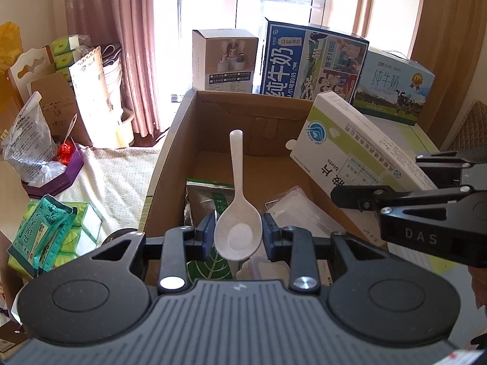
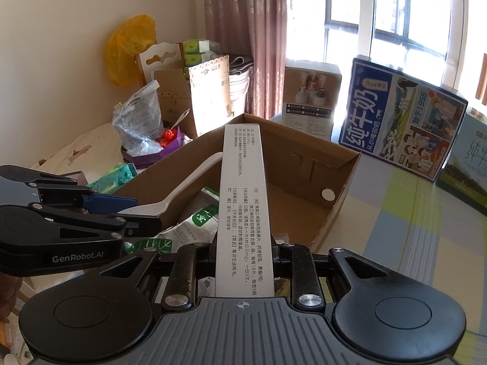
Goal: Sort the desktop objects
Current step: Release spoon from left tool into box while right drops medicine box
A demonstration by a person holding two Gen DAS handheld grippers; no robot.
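My left gripper [image 1: 238, 228] is shut on the bowl of a white plastic spoon [image 1: 238, 200], whose handle points forward over an open cardboard box [image 1: 179, 140]. In the right wrist view that left gripper [image 2: 143, 213] and the spoon [image 2: 188, 188] appear at the left, above the cardboard box [image 2: 344, 188]. My right gripper [image 2: 243, 249] is shut on a white and green medicine box [image 2: 243, 206], held edge-up over the carton. From the left wrist view the medicine box [image 1: 350, 140] tilts above the carton's right wall, with the right gripper [image 1: 380, 179] behind it.
Inside the carton lie a green and silver pouch [image 1: 207, 194], a clear plastic container [image 1: 292, 210] and a leaf-print packet [image 1: 207, 266]. Behind it stand a white product box [image 1: 225, 60] and two milk cartons [image 1: 310, 60] [image 1: 392, 88]. Green packs [image 1: 45, 231] and a purple tray [image 1: 57, 173] crowd the left.
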